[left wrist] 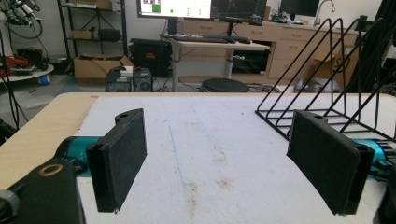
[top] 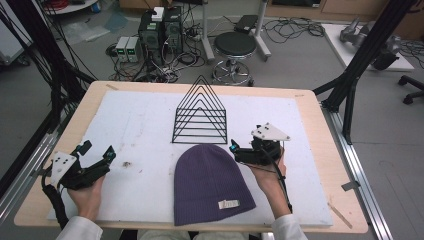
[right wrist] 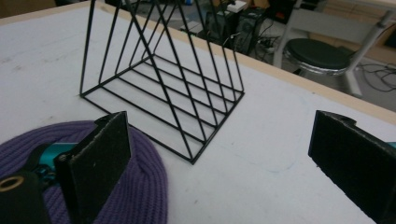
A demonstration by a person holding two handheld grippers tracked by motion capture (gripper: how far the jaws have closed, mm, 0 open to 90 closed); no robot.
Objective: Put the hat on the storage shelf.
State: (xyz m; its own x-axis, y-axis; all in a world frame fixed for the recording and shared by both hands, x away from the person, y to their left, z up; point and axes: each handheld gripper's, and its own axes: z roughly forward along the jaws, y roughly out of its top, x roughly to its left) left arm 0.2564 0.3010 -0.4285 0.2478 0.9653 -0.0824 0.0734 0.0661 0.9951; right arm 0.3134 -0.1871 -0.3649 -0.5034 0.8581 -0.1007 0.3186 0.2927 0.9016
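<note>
While flat on tabletop [top: 125, 125] before rack [top: 200, 117]: beanie [top: 210, 185], soft, light, limp (pinch at folded brim). Right hand-held gripper [top: 234, 148] beside crown, left hand-held gripper [top: 97, 150] apart; both wide open, empty.

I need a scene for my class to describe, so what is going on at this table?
A person holds a hand-held gripper in each hand over a white mat. A purple beanie lies flat near the front edge, with a black wire rack standing just behind it. The right hand-held gripper is open beside the beanie's crown, gripping nothing. The left hand-held gripper is open, off to the side.
</note>
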